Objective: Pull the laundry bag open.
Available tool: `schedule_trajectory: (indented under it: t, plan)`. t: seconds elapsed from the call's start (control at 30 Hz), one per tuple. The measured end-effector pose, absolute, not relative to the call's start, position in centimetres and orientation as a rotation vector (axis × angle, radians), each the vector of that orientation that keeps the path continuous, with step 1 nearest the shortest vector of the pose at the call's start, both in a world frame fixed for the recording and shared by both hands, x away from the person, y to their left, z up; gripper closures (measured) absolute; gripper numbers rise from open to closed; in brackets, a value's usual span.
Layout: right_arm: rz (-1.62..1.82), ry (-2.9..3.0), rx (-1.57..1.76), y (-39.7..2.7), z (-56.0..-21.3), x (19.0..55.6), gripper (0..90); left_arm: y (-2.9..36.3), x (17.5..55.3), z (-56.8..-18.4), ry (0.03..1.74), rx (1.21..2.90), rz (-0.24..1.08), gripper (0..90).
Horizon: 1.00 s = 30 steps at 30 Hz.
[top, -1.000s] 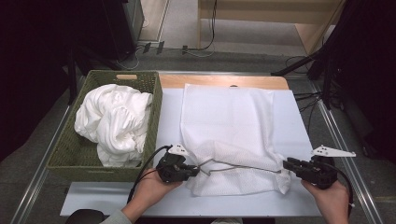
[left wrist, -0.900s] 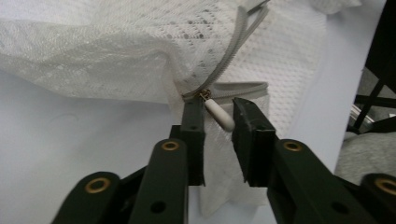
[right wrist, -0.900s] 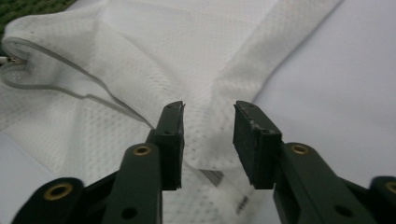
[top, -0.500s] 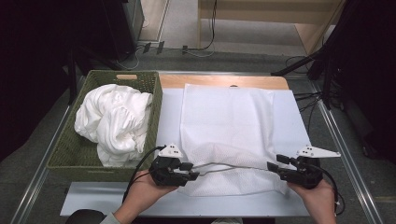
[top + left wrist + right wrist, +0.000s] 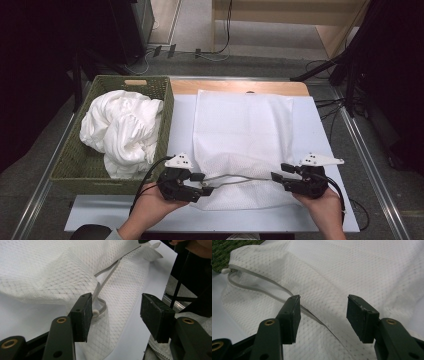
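Lying between both half-open, empty grippers, left gripper [image 5: 206, 184] and right gripper [image 5: 278, 176]: mesh bag [image 5: 240, 135].

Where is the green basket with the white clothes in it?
In the high view the green basket sits on the left side of the table, right beside the flat white mesh bag, just beyond the left gripper.

One mesh bag [image 5: 242, 135], one basket [image 5: 169, 107] (two claws)

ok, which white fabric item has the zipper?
The flat mesh bag on the table, zipper running between the grippers. The crumpled white cloth sits in the basket.
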State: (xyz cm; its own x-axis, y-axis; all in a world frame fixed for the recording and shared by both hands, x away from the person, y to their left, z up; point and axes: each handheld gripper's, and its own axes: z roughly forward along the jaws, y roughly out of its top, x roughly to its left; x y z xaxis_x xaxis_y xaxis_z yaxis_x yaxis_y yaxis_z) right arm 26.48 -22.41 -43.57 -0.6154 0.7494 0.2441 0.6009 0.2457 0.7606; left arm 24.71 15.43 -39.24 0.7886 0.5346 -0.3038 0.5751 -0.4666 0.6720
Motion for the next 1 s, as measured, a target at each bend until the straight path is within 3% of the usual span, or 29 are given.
schedule_trajectory:
  t: [0.6,0.67,1.0]
  plan:
    - [1.292,2.392,1.241,-18.5,-43.9,27.6,52.6,15.5,24.3,-39.1,0.793,2.148,-0.084,42.9]
    - [1.299,2.401,1.243,-18.3,-44.0,27.8,57.5,15.5,24.3,-39.1,0.791,2.152,-0.081,42.9]
    - [1.293,2.417,1.219,-16.9,-44.4,28.7,56.1,16.0,23.9,-39.1,0.797,2.143,-0.080,42.7]
